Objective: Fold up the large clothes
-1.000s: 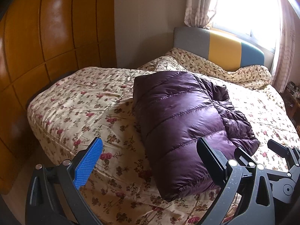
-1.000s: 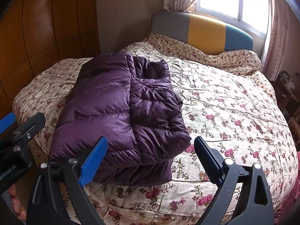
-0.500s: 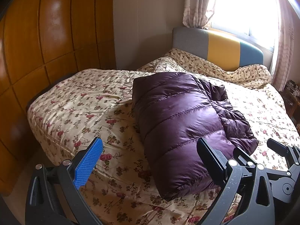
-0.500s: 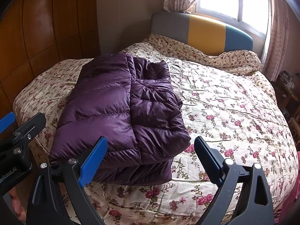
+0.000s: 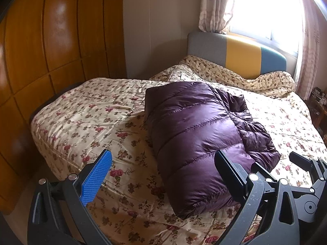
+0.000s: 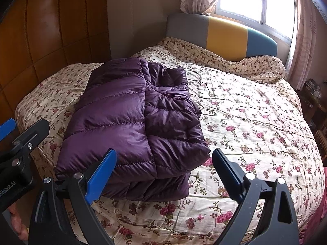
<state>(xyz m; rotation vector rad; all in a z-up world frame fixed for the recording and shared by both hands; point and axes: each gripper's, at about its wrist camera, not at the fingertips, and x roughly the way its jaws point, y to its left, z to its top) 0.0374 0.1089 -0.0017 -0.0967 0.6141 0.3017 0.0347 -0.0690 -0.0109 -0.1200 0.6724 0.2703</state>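
A purple quilted down jacket [image 5: 196,130] lies folded into a thick rectangular bundle on the floral bed cover [image 5: 98,122]; it also shows in the right wrist view [image 6: 134,126]. My left gripper [image 5: 163,169] is open and empty, held near the bed's front edge, just short of the bundle's near end. My right gripper [image 6: 163,167] is open and empty, in front of the bundle's near edge. The right gripper shows at the lower right of the left wrist view [image 5: 306,173]; the left gripper shows at the left edge of the right wrist view [image 6: 22,138].
A wooden wardrobe [image 5: 40,51] stands left of the bed. A grey, yellow and blue headboard [image 5: 237,53] and a curtained window [image 6: 245,0] are at the back. A rumpled floral quilt [image 6: 224,59] lies by the headboard. Cluttered furniture [image 6: 314,96] stands at the right.
Both grippers have stayed open and almost still; the views have shifted only slightly. The jacket has not moved.
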